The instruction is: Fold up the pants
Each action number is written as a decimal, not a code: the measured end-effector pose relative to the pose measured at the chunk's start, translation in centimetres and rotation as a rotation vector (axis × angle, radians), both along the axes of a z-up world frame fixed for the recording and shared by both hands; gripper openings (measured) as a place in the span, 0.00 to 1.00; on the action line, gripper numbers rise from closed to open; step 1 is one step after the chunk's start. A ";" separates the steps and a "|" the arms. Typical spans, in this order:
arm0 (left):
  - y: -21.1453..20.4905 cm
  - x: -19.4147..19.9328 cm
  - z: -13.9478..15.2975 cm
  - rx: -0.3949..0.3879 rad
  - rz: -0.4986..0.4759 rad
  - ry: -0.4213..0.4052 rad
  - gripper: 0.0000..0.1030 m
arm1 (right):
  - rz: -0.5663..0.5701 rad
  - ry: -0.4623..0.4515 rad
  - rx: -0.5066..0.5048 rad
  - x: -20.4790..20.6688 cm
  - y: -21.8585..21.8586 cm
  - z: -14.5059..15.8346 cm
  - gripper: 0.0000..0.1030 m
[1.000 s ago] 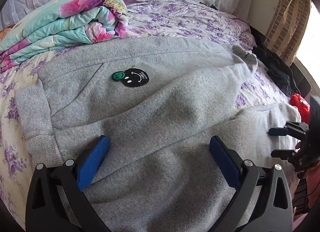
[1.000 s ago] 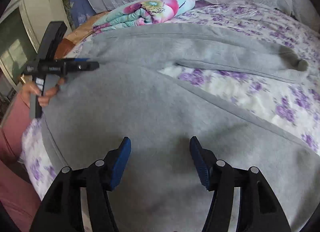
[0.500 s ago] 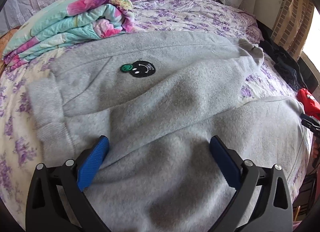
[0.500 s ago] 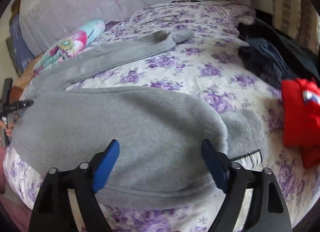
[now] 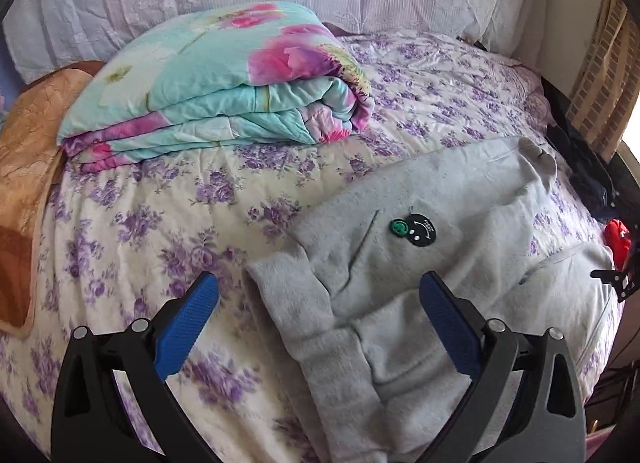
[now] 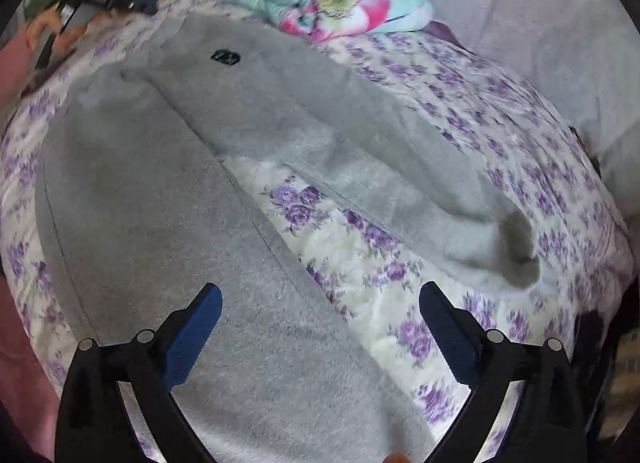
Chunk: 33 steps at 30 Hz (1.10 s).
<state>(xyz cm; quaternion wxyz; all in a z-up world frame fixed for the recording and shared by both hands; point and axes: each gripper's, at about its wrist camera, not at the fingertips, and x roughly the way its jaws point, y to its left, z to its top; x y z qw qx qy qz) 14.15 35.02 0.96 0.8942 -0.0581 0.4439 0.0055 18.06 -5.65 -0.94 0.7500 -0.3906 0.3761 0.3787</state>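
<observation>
Both jaws stand wide and empty: your left gripper [image 5: 316, 315] hovers above the waistband of the grey sweatpants [image 5: 460, 263] spread on the floral bed [image 5: 160, 223], your right gripper [image 6: 320, 327] above the near leg. Grip waistband and cuff squarely before folding. Since earlier, the right jaws have just been opening, with nothing between them.

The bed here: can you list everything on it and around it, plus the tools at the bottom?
pants: one, grey, spread across the bed
patch: one, black and green, on the pants
quilt: one, turquoise with pink flowers, folded behind the pants
bedspread: one, cream with purple flowers
blanket: one, tan, left edge
red cloth: one, right edge
left hand-held gripper: black, blue pads, open
right hand-held gripper: same, open over the pants
</observation>
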 end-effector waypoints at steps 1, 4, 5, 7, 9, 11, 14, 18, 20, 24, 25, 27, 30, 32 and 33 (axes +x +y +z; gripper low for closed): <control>0.0 0.7 -0.2 0.007 -0.022 0.014 0.95 | 0.031 -0.014 -0.009 0.2 1.2 0.4 0.96; -0.9 3.4 -0.8 0.057 -0.118 0.067 0.95 | 0.080 0.009 0.017 3.0 4.5 2.2 0.97; -1.2 4.5 -1.1 0.073 -0.152 0.085 0.95 | 0.083 0.019 0.025 4.3 5.4 2.6 0.97; -1.3 6.1 -1.7 0.077 -0.189 0.115 0.95 | 0.079 0.044 0.036 7.3 7.5 2.9 0.97; -1.4 7.7 -2.3 0.064 -0.232 0.146 0.95 | 0.077 0.081 0.041 10.3 9.2 2.5 0.97; -1.6 9.0 -3.0 0.074 -0.277 0.176 0.95 | 0.075 0.105 0.023 12.9 10.7 1.4 0.97; -1.5 10.4 -3.8 0.093 -0.336 0.217 0.95 | 0.117 0.112 -0.028 15.5 12.8 -0.8 0.96; -1.5 11.5 -4.6 0.072 -0.416 0.263 0.82 | 0.174 0.141 -0.037 17.7 14.9 -2.6 0.94; -1.8 11.9 -4.8 0.072 -0.446 0.274 0.82 | 0.207 0.158 -0.037 18.2 15.6 -3.2 0.86; -2.4 12.5 -5.3 0.076 -0.492 0.316 0.82 | 0.265 0.187 -0.094 18.7 16.8 -4.8 0.76; -2.6 12.7 -5.6 0.079 -0.502 0.333 0.81 | 0.277 0.196 -0.108 18.6 17.0 -5.2 0.71; -2.9 12.9 -5.9 0.090 -0.521 0.354 0.76 | 0.291 0.215 -0.109 18.5 17.1 -5.4 0.56; -3.4 12.7 -5.6 0.080 -0.552 0.364 0.54 | 0.313 0.194 -0.092 17.9 16.8 -4.7 0.17; -3.8 12.5 -5.0 0.107 -0.545 0.342 0.46 | 0.329 0.159 -0.086 16.8 16.1 -4.0 0.11; -4.0 12.2 -4.6 0.121 -0.541 0.331 0.41 | 0.332 0.142 -0.078 16.3 15.6 -3.5 0.11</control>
